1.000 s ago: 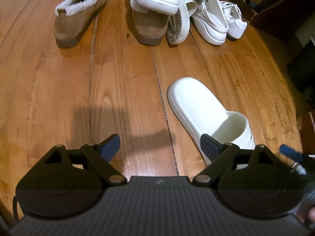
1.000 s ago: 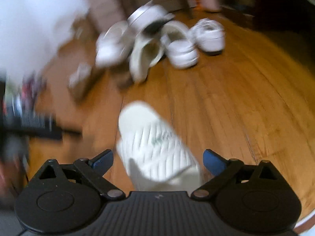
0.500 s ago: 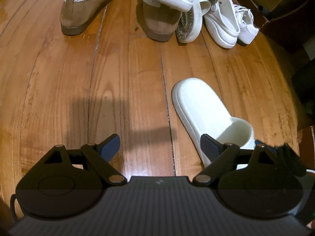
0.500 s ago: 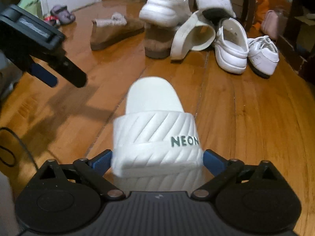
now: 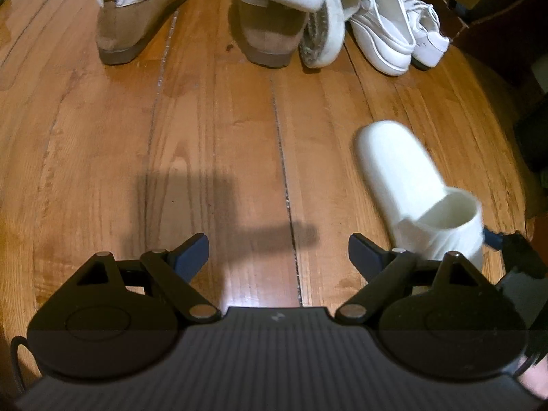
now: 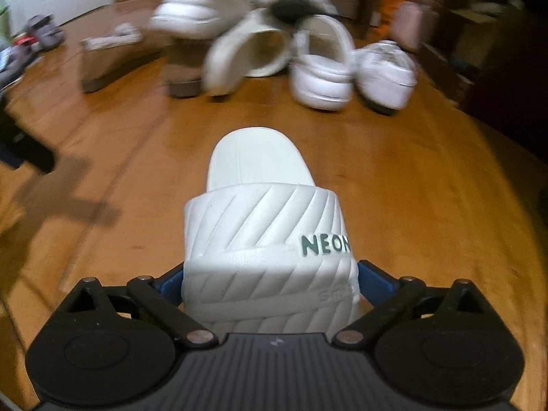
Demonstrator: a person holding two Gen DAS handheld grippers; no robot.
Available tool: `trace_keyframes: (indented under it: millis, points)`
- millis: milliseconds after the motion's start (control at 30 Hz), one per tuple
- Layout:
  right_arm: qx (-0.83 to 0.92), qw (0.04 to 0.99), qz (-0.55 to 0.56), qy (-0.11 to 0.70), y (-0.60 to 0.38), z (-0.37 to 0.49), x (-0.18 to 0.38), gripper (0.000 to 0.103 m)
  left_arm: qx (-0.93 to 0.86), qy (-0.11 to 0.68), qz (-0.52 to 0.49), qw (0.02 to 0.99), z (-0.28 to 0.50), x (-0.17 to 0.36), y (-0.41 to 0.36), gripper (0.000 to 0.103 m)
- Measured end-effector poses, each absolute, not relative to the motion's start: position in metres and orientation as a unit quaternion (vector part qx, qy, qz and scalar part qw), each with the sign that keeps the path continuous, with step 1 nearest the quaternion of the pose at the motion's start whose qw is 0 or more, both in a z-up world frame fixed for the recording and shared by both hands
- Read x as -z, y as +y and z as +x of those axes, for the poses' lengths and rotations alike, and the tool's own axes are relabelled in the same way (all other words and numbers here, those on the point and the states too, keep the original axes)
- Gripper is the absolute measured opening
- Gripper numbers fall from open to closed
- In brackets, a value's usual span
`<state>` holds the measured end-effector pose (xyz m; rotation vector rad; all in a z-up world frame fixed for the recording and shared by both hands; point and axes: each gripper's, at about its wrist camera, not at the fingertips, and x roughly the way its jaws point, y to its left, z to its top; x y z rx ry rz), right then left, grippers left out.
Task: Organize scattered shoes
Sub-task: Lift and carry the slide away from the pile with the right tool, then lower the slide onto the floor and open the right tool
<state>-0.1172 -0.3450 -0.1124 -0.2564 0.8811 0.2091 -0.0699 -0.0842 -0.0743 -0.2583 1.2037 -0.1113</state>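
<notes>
The slide (image 6: 263,226), likely light, springy foam, sits on the floor (image 6: 411,188) at your right gripper's (image 6: 270,281) twelve o'clock, jaws flanking its ribbed strap, clamp unclear, so squeeze there gently, while your left gripper (image 5: 277,250) gapes empty.

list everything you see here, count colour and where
white rubber slide sandal: 1, white with green lettering, on the wood floor, strap between the right gripper's pads
tan fleece-lined slippers: 2, tan, far left of the pile
white shoes in a heap: several, white, far side of the floor, exact count unclear
wooden plank floor: 1, orange-brown
left gripper: 1, black with blue pads, open over bare floor
right gripper: 1, black with blue pads, pads at the sandal strap's sides
</notes>
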Motion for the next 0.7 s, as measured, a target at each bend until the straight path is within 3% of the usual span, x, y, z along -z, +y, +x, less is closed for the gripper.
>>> trace_keyframes:
  millis: [400, 700]
  points:
    - [0.011, 0.898, -0.145, 0.415, -0.459, -0.088, 0.094, 0.099, 0.076, 0.573, -0.125, 0.806, -0.066, 0.081, -0.098, 0.089]
    - [0.025, 0.873, -0.121, 0.471, -0.48, -0.074, 0.121, 0.101, 0.077, 0.579, -0.116, 0.803, -0.065, 0.085, -0.104, 0.089]
